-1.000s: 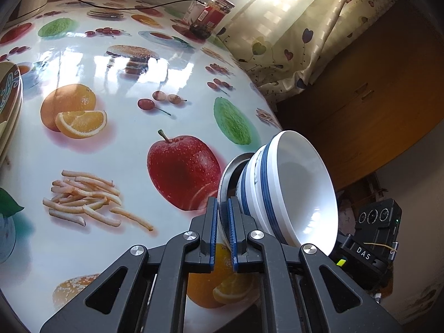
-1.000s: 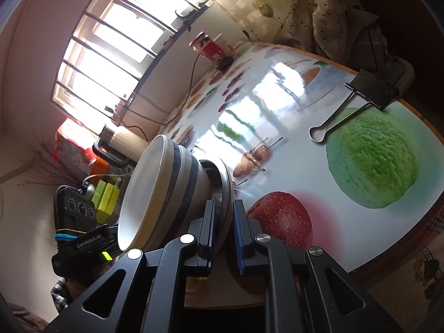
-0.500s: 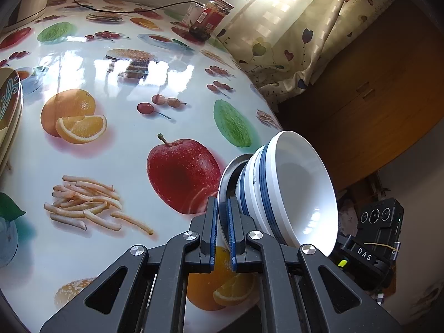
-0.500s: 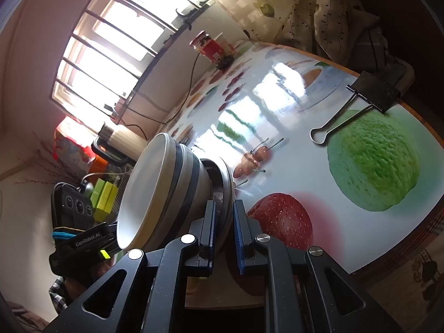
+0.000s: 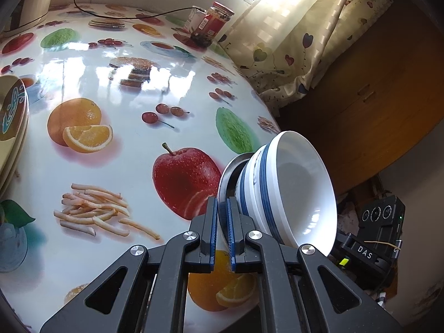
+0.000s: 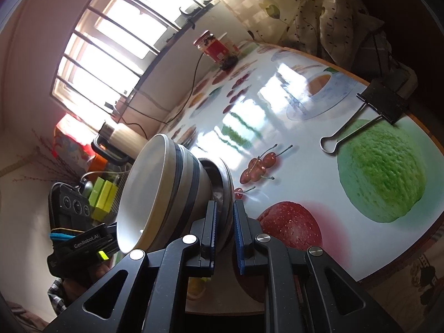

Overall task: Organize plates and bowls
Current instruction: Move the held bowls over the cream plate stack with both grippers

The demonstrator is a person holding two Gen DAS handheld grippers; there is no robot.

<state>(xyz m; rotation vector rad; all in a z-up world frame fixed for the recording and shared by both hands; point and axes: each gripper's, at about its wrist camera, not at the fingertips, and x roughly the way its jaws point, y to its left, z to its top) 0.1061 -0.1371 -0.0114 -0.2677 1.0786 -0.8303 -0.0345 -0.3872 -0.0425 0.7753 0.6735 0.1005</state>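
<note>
A: Bowls are sitting nested in a metal plate, and the whole stack is being held in the air, tipped on its side, over the near edge of a round table covered with a glossy fruit-print cloth.

B: What is gripping it?

A: Both claws are. The left gripper is pinching the plate's rim between its blue pads, jaws nearly closed on the thin metal. The right gripper is clamping the same plate's rim from the opposite side, jaws also narrow.

B: Why two grips on one plate?

A: Probably because the white, blue-banded bowls are only resting loose in the plate. Holding the rim at two facing points is keeping the tilted stack from twisting or sliding out.

B: What else is around?

A: A patterned plate is lying at the table's left edge, a red-labelled jar is standing at the far side by a cable, and a binder clip is lying on the cloth in the right view, all well apart from the stack.

B: Is anything differing from a second ago?

A: Almost nothing. The stack is staying at the same tilt and place, both hands are keeping still, and the left jaws are looking a touch tighter on the rim.
</note>
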